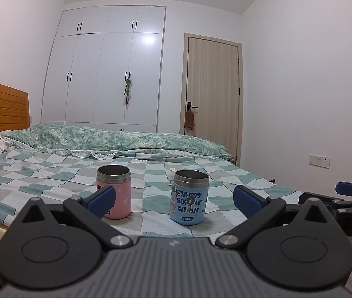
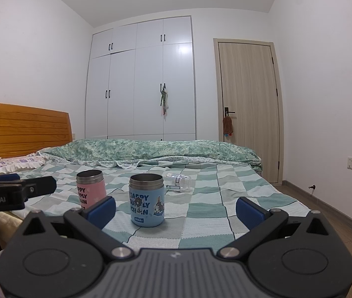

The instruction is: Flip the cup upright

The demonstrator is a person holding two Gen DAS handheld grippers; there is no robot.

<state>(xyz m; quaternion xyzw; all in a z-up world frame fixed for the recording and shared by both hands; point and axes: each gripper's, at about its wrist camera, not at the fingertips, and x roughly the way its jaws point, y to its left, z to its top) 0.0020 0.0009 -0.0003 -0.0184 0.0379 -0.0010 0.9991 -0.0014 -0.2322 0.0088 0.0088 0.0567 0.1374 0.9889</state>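
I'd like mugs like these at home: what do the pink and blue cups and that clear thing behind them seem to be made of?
The pink cup and blue cup look like stainless steel: bare, shiny grey rims and insides, with matte coloured printed coating outside. The clear cup lying on its side is see-through and glossy, so glass or clear plastic; I cannot tell which.

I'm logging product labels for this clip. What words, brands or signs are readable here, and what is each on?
"HAPPY SUPPLY CHAIN": on the blue cartoon-print steel-rimmed cup, first letters distorted.
"STAR+": small tag low on that blue cup.
"PPY / PPLY / AIN": on the pink steel-rimmed cup, the rest cut off.
"nRobot.AI": on the left gripper, start cut off.
"DA": on the right gripper, rest out of frame.
Clear glass jar's tag: unreadable.
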